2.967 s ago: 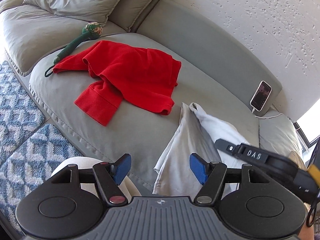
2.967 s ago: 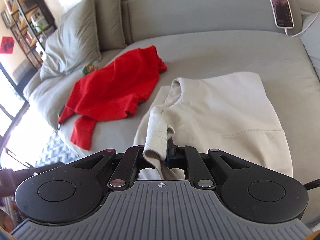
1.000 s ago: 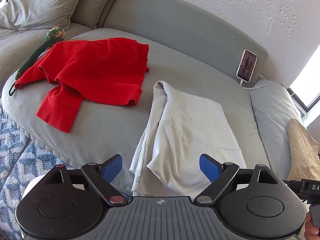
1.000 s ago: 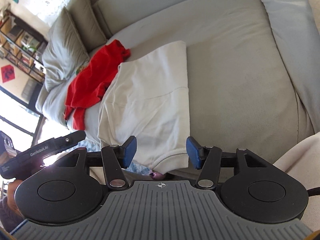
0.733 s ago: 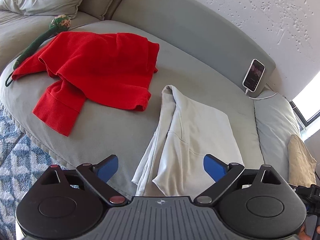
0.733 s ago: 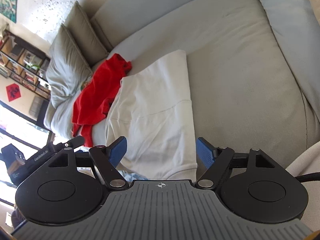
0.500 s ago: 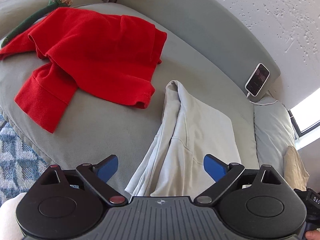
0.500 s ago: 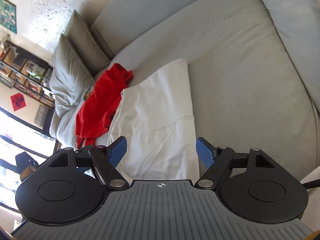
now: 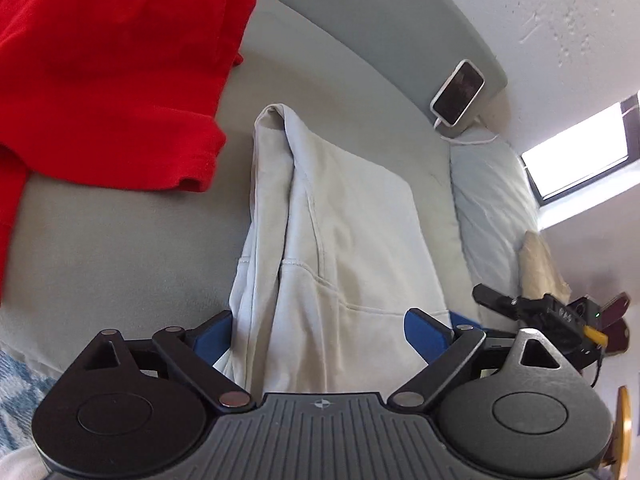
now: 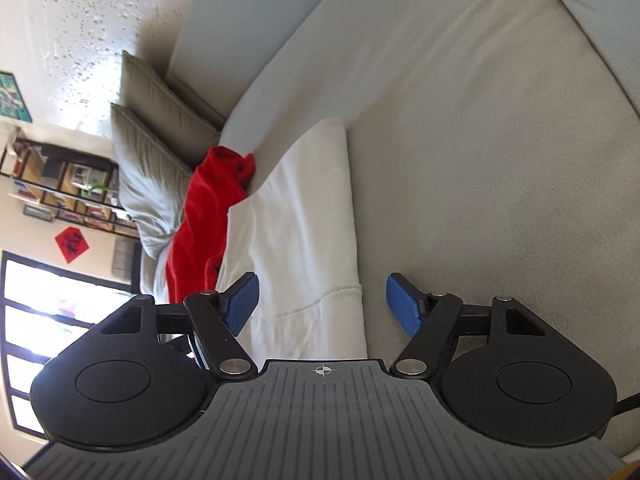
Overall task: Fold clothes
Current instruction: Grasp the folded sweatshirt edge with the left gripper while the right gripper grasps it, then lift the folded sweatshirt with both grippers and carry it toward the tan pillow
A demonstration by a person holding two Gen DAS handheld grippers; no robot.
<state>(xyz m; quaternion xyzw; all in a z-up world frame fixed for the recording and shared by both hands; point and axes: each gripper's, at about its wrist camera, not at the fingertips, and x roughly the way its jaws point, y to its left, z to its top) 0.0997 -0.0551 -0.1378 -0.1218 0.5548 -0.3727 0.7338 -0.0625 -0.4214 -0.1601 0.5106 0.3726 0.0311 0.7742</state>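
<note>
Left tool [image 9: 318, 334] spread wide, straddling hoodie [image 9: 344, 240] near hem, gripping nothing. Right tool [image 10: 322, 300] spread too, over hoodie's right edge. Hoodie lies folded lengthwise on sofa [image 9: 120, 240]; near hem hidden behind tool bodies. Red top [image 9: 120, 72] beside it, cut off at frame edge. Phone [image 9: 458, 92] leans on backrest.

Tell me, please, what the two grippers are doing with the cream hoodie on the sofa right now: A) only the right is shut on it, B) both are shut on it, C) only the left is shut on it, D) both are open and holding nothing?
D: the left gripper and right gripper both have their jaws spread wide over the cream hoodie, clamping no cloth.
</note>
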